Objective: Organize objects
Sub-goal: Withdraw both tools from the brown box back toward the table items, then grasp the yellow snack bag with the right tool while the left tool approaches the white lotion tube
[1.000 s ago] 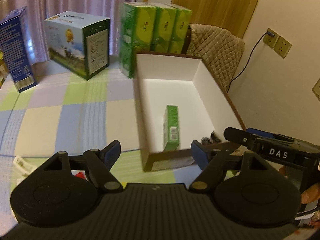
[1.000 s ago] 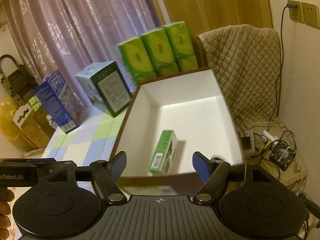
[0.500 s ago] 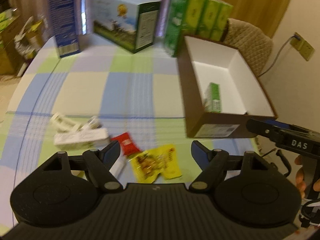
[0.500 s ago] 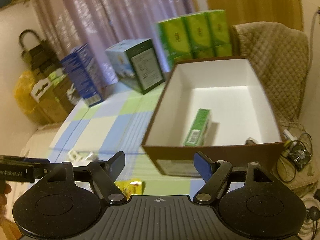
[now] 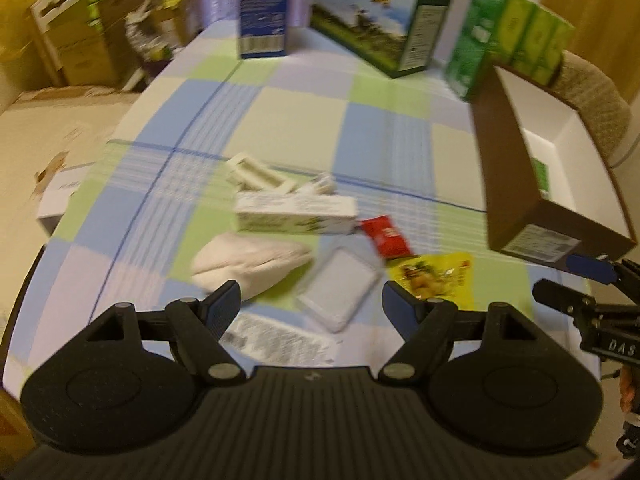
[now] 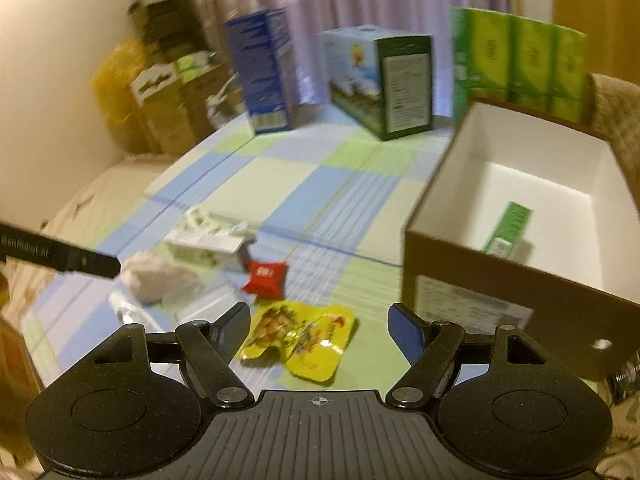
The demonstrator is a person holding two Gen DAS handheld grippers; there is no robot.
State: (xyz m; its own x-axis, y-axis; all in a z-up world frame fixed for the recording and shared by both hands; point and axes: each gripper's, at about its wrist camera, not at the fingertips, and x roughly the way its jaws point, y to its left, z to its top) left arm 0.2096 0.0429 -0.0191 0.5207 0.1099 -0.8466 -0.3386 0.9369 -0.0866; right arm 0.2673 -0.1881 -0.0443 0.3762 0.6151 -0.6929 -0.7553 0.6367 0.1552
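Near the front edge of the checked table [image 5: 288,120] lies the loose clutter, just left of the brown box [image 6: 520,304] at the right edge. Both grippers hover over it empty, jaws spread wide — left gripper [image 5: 311,304], right gripper [image 6: 319,326].

Closest to the right one is the yellow foil packet [image 6: 304,340]: probably light, crinkly and slippery, best pinched at a raised edge. One red sachet [image 6: 266,278] beside it looks soft and small. One white carton [image 5: 296,214] should be stiff — grip across its narrow sides. One pale soft bundle [image 5: 252,262] would squash anywhere. One clear flat tray [image 5: 340,292] seems thin and awkward. One green carton [image 6: 510,230] already stands inside the box.
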